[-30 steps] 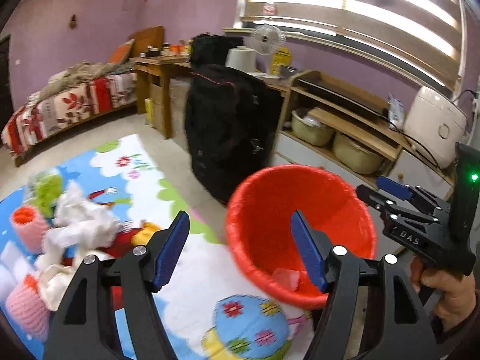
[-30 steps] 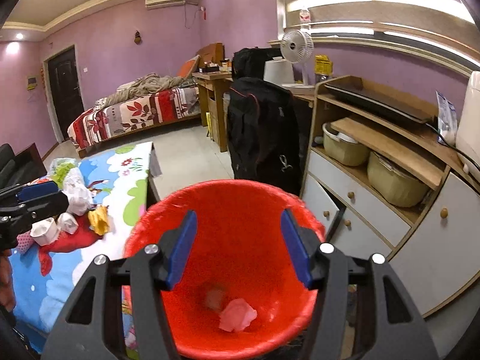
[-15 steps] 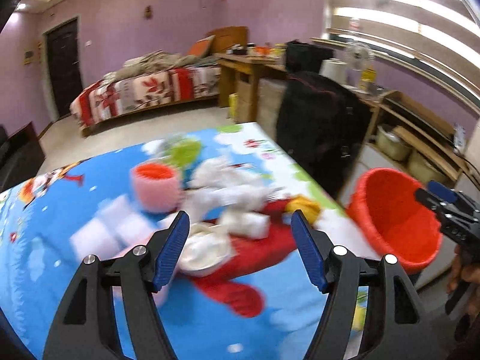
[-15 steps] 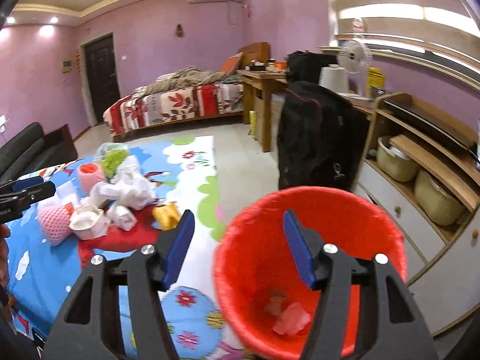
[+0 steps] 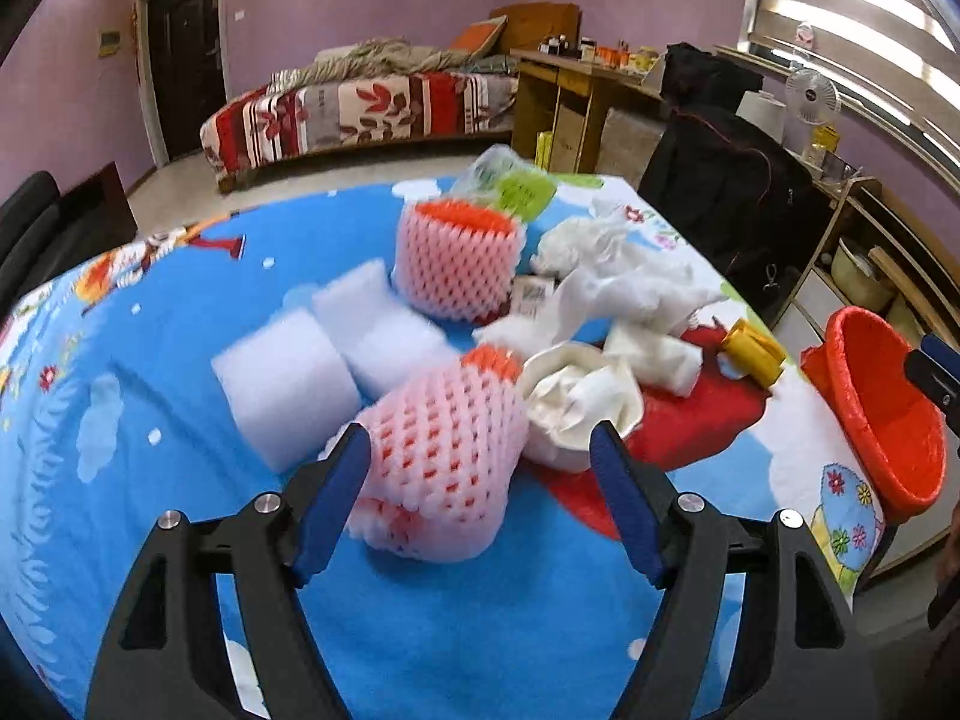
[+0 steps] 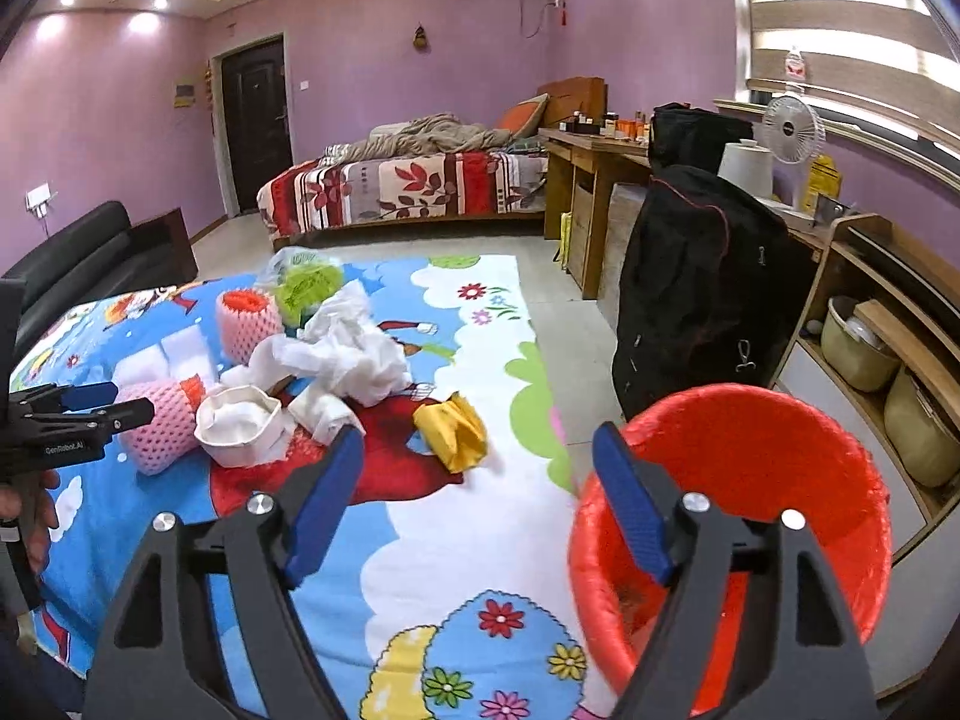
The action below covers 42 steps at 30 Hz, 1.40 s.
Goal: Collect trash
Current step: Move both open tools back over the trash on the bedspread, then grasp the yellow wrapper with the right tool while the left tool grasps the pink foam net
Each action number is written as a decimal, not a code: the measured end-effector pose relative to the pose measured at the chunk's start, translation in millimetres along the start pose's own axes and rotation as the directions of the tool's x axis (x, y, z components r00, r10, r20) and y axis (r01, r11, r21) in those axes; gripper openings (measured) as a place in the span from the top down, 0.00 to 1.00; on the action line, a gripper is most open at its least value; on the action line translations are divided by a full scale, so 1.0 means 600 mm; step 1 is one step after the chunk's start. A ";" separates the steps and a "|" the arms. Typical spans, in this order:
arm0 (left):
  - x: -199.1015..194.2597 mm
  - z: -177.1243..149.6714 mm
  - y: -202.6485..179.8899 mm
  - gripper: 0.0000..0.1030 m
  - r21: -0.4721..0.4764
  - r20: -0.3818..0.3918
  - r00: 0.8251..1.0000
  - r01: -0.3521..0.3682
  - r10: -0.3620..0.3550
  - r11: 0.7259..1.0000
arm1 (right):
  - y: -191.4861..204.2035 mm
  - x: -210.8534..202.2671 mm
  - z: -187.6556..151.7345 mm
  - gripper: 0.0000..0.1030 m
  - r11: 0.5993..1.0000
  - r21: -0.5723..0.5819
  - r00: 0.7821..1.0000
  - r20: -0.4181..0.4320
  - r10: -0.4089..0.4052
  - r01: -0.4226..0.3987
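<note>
With your left gripper spread wide around the near pink foam net, pads not touching it, the trash pile sits mid-tablecloth. Your right gripper is wide too, holding nothing, over the table's rt edge; red bin just beside that edge, floor beyond.
</note>
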<state>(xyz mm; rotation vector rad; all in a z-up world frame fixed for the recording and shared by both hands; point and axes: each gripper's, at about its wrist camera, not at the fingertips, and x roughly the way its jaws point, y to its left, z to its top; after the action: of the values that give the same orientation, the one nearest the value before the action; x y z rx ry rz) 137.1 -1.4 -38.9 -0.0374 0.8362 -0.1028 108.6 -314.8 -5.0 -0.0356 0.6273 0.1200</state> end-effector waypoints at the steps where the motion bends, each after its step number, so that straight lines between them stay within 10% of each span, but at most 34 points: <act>1: 0.005 -0.003 0.004 0.32 -0.003 -0.007 1.000 -0.010 0.010 1.000 | 0.004 0.005 0.000 0.26 1.000 -0.004 1.000 -0.007 0.008 -0.008; 10: 0.035 -0.020 0.019 0.33 -0.003 -0.065 0.997 -0.052 0.051 0.999 | 0.034 0.059 -0.003 0.26 0.999 -0.044 0.997 -0.077 0.010 -0.013; 14: 0.047 -0.028 0.026 0.56 0.006 -0.096 0.990 -0.100 0.100 0.995 | 0.043 0.103 -0.004 0.26 0.998 -0.067 0.993 -0.121 -0.001 -0.007; 21: 0.022 -0.024 0.032 0.63 0.010 -0.072 0.992 -0.103 0.103 0.995 | 0.039 0.185 0.002 0.27 0.997 -0.077 0.979 -0.202 -0.016 0.000; 42: -0.063 0.022 0.006 0.63 -0.012 0.045 0.997 -0.058 0.058 0.998 | 0.056 0.267 0.007 0.76 0.993 -0.102 0.952 -0.305 0.030 -0.064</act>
<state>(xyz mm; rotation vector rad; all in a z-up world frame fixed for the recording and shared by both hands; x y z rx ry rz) 122.1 6.2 -2.1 -0.0257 0.7919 -0.0423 235.3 -264.9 -95.6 -0.1492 0.9293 0.1979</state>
